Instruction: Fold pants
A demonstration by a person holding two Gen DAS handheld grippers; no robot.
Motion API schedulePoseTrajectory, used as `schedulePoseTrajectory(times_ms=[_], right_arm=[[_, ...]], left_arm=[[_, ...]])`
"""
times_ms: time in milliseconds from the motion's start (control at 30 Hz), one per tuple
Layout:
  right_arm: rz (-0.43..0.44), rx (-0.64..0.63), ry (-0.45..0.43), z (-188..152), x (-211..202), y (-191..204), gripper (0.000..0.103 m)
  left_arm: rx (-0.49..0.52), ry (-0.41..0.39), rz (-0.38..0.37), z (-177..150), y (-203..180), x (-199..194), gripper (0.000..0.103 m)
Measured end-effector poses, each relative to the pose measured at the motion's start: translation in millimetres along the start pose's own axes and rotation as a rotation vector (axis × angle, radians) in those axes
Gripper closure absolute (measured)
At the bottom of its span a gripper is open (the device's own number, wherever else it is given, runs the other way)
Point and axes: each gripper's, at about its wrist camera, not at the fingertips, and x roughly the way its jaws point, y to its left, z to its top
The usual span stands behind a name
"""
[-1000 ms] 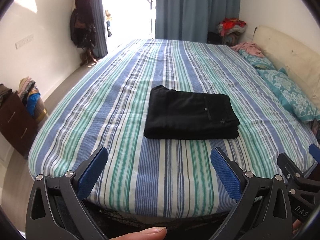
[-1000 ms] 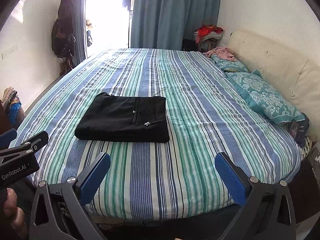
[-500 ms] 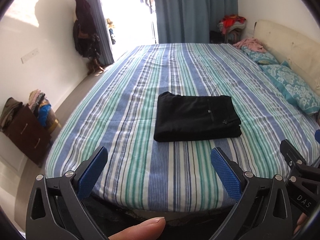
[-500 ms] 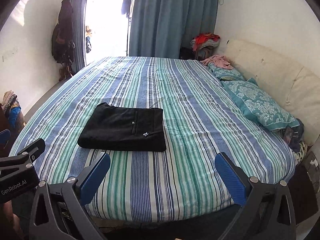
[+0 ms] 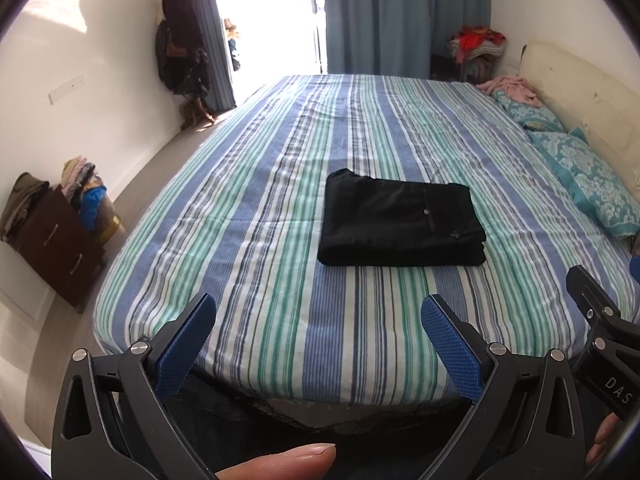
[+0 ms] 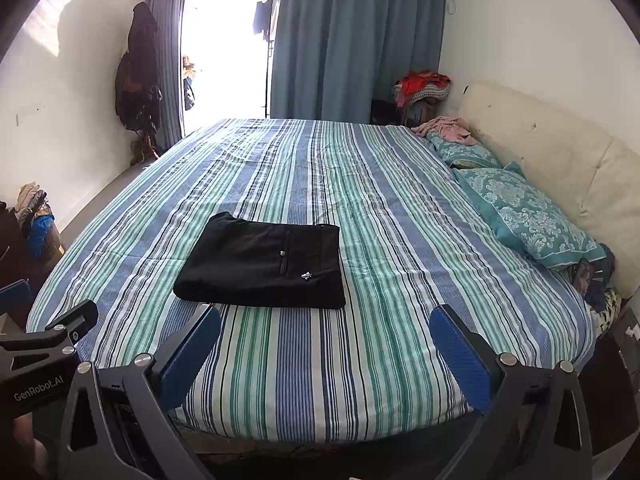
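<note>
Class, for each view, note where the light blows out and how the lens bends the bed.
Left wrist view: doorway glares white; bed edge bows into a curve. Right wrist view: doorway also overexposed; black pants stay sharp, corners vignette dark.

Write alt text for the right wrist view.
Black pants lie folded into a neat rectangle on a striped bed. The right hand-held gripper hangs open and empty at the bed's near edge; teal pillows line the right side.

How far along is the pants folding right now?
Done: the black pants lie folded into a compact rectangle on the striped bed. In hand: nothing; the left gripper and right gripper are open and empty, short of the pants. Left: apparently nothing.
</note>
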Motion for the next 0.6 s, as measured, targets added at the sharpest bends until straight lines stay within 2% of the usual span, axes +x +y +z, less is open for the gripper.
schedulePoseTrajectory(times_ms=[600], right_arm=[[0.0, -0.003, 0.022, -1.7, 6.7, 1.6, 0.0]], left_arm=[[-0.014, 0.007, -0.012, 0.8, 1.3, 0.5, 0.001]])
